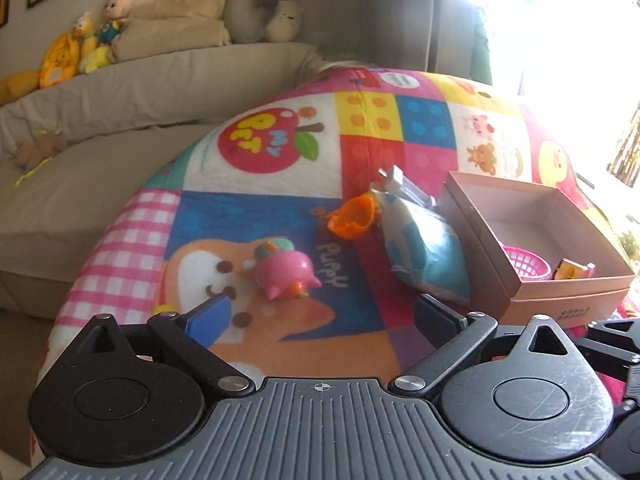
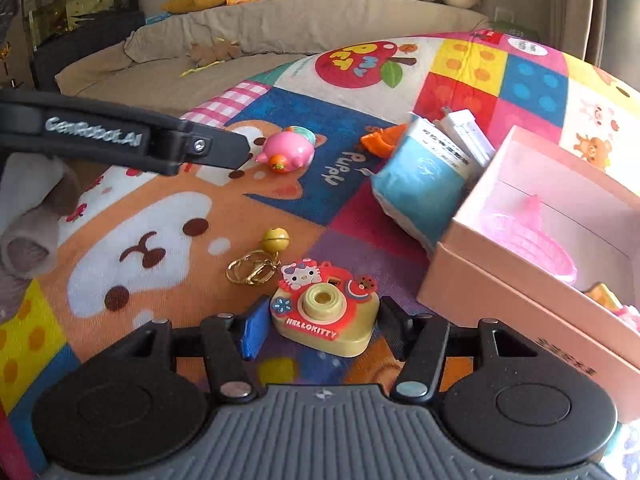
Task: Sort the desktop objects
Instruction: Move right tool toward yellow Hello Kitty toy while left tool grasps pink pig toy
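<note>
A Hello Kitty toy camera keychain (image 2: 326,316) lies on the colourful blanket between the jaws of my right gripper (image 2: 325,330), which is open around it; its gold ring and bell (image 2: 258,258) trail behind. My left gripper (image 1: 320,316) is open and empty, hovering short of a pink pig toy (image 1: 286,274), which also shows in the right wrist view (image 2: 286,154). An orange scoop-like piece (image 1: 352,216) and a blue-white packet (image 1: 424,252) lie beside the pink cardboard box (image 1: 568,296). The box holds a pink basket (image 1: 526,264).
The blanket (image 1: 280,148) covers a rounded surface that drops off at the left. A beige sofa (image 1: 120,92) with plush toys stands behind. The left gripper's arm (image 2: 120,136) crosses the left of the right wrist view. Bright window glare is at the right.
</note>
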A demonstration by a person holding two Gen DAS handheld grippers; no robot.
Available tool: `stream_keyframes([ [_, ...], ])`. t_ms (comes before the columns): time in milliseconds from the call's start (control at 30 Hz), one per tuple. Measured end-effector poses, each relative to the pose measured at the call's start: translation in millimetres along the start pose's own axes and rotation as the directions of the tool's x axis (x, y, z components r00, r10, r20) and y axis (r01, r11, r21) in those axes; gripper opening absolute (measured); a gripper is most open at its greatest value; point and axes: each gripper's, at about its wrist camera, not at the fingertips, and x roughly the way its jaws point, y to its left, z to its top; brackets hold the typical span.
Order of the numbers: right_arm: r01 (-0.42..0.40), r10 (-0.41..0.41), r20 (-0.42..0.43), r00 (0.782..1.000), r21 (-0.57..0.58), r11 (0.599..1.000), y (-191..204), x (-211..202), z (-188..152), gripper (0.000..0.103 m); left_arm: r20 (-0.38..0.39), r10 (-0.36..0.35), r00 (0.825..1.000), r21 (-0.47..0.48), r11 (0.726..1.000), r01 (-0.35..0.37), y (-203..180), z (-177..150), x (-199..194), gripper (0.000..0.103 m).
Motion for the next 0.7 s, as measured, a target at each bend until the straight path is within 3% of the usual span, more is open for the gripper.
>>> stream_keyframes([
  [200,0.145,-0.140,-0.054,0.989,0.108,0.984,-56.4,-42.4,-40.4,0.058,-0.020,-0.065,0.998,0.053,0.996,0.066,-38.3,14.5,57.9,0.101],
  [367,0.152,-0.172,0.084,0.981,0.208,0.966,-92.2,-100.5,-45.8,0.066,-0.061,-0.036,0.998,0.000,0.999,0.036,-44.3,24.3,102.7,0.103],
  [433,0.192,-0.235,0.159,0.959,0.244,0.951,-102.9,-120.8,-41.6,0.066,-0.063,-0.015,0.998,-0.023,1.000,0.014,-41.2,27.6,109.8,0.103],
  [500,0.277,-0.341,0.198,0.919,0.291,0.916,-116.8,-128.3,-35.4,0.066,-0.048,0.044,0.998,-0.003,0.999,-0.044,-39.3,29.0,109.5,0.103],
  [567,0.360,-0.442,0.184,0.878,0.355,0.863,-134.4,-121.2,-30.0,0.066,-0.037,0.092,0.995,0.015,0.996,-0.092,-34.0,28.9,106.1,0.103],
  [600,0.382,-0.469,0.153,0.870,0.392,0.837,-146.3,-112.3,-27.6,0.066,-0.033,0.108,0.994,0.020,0.994,-0.107,-29.7,28.3,103.0,0.102],
  [700,0.354,-0.434,0.076,0.898,0.460,0.814,-172.3,-79.3,-24.3,0.063,-0.015,0.136,0.991,0.029,0.990,-0.136,-17.8,25.9,92.3,0.102],
])
